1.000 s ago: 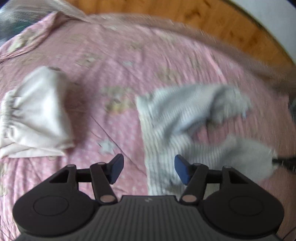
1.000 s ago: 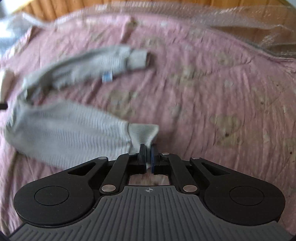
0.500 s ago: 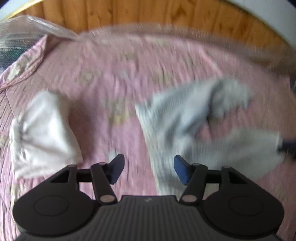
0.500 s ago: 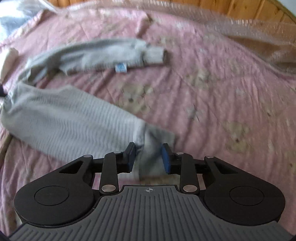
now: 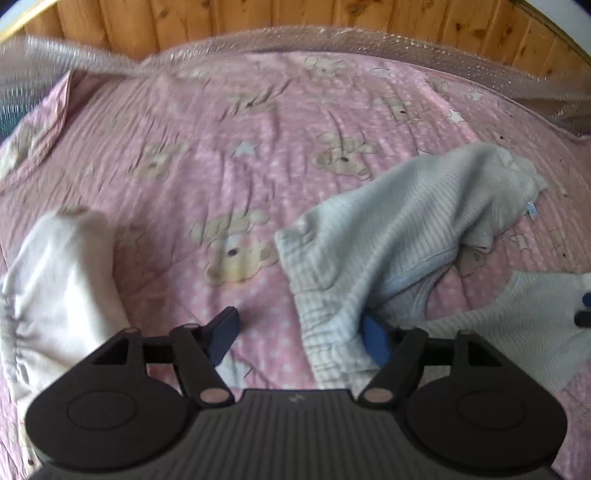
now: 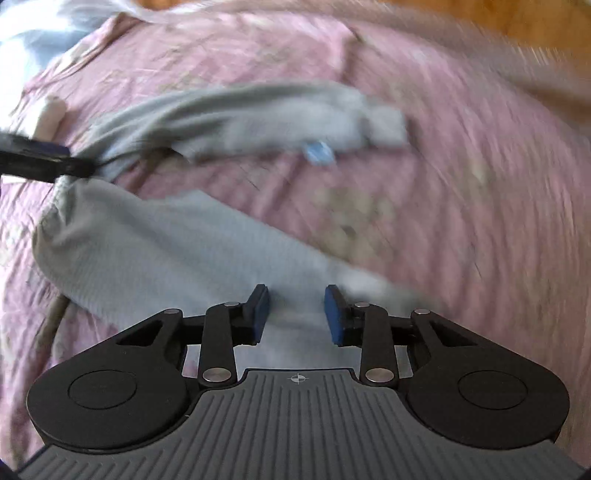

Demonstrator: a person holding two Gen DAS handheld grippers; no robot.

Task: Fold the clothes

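**Grey ribbed trousers spread on the pink bedspread**

Pink bear-print bedspread [image 5: 258,122] carries a cream gathered garment [image 5: 55,280] at left. The grey ribbed trousers [image 5: 388,236] lie between both grippers — left gripper [image 5: 299,332] opening, waistband draped over one pad; right gripper [image 6: 295,314] parted over a leg cuff, not pinching.

Bed [image 5: 258,155] with pink quilted bedspread [image 5: 332,122] printed with teddy bears and white stars, clear bubble wrap [image 5: 332,38] along its far edge, knotty pine plank wall [image 5: 258,16] behind, soft daylight from the upper left
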